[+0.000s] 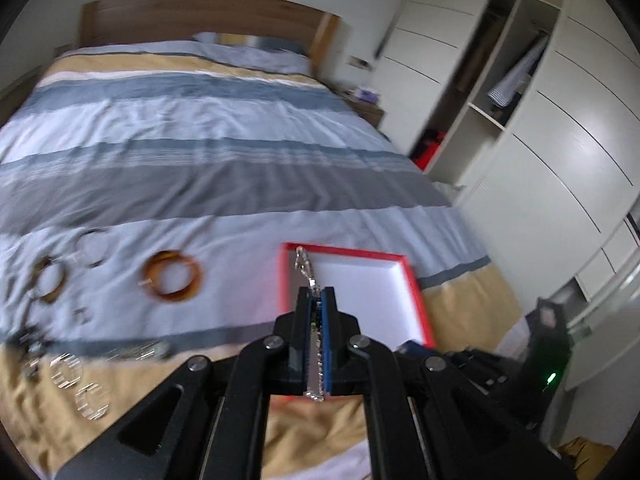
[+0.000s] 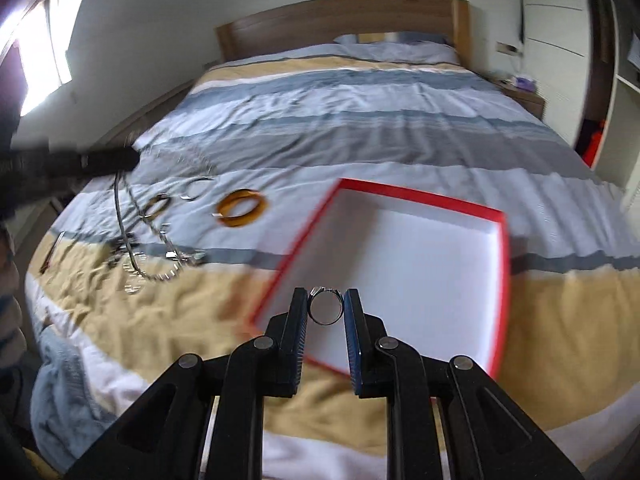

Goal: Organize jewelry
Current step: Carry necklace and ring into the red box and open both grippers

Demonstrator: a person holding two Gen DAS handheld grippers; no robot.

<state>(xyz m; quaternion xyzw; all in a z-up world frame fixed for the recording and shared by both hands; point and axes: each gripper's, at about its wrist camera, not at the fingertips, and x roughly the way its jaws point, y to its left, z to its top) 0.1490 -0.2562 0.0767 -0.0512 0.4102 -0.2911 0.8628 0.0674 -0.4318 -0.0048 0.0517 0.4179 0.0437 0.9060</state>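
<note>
A red-rimmed white box (image 1: 412, 276) lies open on the striped bed; it also shows in the right wrist view (image 2: 502, 216). My left gripper (image 1: 318, 294) is shut on a silver chain (image 1: 305, 265) whose clasp end sticks out over the box's near left corner. My right gripper (image 2: 326, 296) is shut on a silver ring (image 2: 326, 309), held above the box's near edge. An amber bangle (image 1: 174, 276) lies left of the box, also seen in the right wrist view (image 2: 242, 207). Several more bracelets (image 1: 50, 282) and clear rings (image 1: 66, 370) lie further left.
The left gripper's body (image 2: 72, 164) reaches in at the left of the right wrist view, with a chain (image 2: 132, 240) hanging from it. White wardrobes (image 1: 540, 128) stand right of the bed. A wooden headboard (image 1: 200, 16) is at the far end.
</note>
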